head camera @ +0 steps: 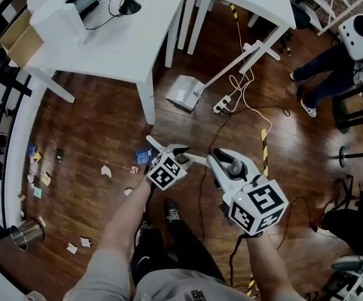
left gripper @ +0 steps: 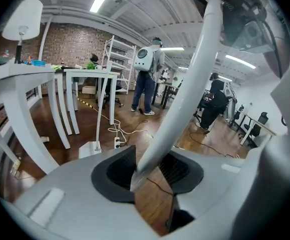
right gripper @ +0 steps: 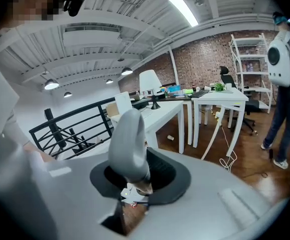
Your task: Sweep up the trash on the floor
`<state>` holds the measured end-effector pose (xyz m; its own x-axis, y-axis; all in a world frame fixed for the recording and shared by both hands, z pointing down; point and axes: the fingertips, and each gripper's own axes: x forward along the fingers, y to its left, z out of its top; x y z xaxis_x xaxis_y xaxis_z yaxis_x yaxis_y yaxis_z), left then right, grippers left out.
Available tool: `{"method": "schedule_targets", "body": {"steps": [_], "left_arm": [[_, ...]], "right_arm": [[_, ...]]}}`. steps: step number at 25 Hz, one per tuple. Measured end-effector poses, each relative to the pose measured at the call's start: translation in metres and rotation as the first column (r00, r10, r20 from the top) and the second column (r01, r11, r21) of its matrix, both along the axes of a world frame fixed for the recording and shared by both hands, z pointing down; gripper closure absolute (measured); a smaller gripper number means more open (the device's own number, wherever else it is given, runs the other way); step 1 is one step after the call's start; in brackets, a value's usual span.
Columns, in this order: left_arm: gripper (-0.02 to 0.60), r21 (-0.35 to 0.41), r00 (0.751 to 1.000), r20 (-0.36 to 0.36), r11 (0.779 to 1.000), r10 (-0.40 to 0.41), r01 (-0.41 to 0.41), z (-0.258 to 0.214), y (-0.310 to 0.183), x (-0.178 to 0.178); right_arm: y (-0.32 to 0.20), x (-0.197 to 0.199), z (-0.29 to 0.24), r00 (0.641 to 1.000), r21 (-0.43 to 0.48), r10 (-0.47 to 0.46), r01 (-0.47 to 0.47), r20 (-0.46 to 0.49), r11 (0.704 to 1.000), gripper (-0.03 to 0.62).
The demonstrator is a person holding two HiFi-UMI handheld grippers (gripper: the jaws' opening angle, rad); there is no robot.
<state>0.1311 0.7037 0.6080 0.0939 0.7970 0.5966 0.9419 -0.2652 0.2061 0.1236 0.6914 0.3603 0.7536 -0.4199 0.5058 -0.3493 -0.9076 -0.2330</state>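
Observation:
Both my grippers are at a broom's white shaft (left gripper: 180, 99) with a grey grip (right gripper: 127, 139). My left gripper (head camera: 165, 148) stands open: the shaft runs loose between its jaws, with floor showing beside it (left gripper: 152, 184). To its right, my right gripper (head camera: 231, 162) is shut on the grey grip (head camera: 228, 163), which sticks up out of its jaws (right gripper: 134, 184). The broom's head is hidden. Paper scraps (head camera: 106, 171) and a blue piece (head camera: 145, 157) lie on the wooden floor left of the grippers. A white long-handled dustpan (head camera: 182, 93) stands beyond them.
More scraps lie by the black railing (head camera: 38, 180), near a metal can (head camera: 26, 234). White tables (head camera: 131, 42) stand ahead. A power strip (head camera: 222, 105) and cables cross the floor. A person (head camera: 331, 68) stands at the right, by chairs.

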Motion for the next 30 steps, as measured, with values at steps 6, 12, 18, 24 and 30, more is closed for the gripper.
{"method": "schedule_targets", "body": {"steps": [6, 12, 18, 24, 30], "left_arm": [[0.442, -0.055, 0.999, 0.022, 0.998, 0.035, -0.034, 0.033, 0.012, 0.006], [0.442, -0.006, 0.997, 0.035, 0.997, 0.074, -0.074, 0.046, -0.011, -0.01], [0.442, 0.016, 0.998, 0.033, 0.998, 0.054, -0.055, 0.058, -0.059, -0.027], [0.442, 0.072, 0.999, 0.05, 0.997, 0.017, -0.021, 0.068, -0.13, -0.048], [0.442, 0.134, 0.998, 0.063, 0.991, -0.014, 0.006, 0.081, -0.229, -0.073]], "right_arm": [[0.009, 0.013, 0.031, 0.998, 0.011, 0.062, -0.062, 0.008, 0.998, 0.528], [0.009, 0.0, 0.051, 0.992, 0.092, 0.094, -0.103, 0.089, 0.99, 0.526], [-0.031, -0.019, 0.067, 0.989, 0.13, 0.065, -0.082, 0.13, 0.988, 0.526], [-0.092, -0.035, 0.078, 0.989, 0.173, 0.018, -0.044, 0.148, 0.984, 0.526], [-0.178, -0.054, 0.094, 0.985, 0.228, -0.043, 0.004, 0.166, 0.974, 0.526]]}}
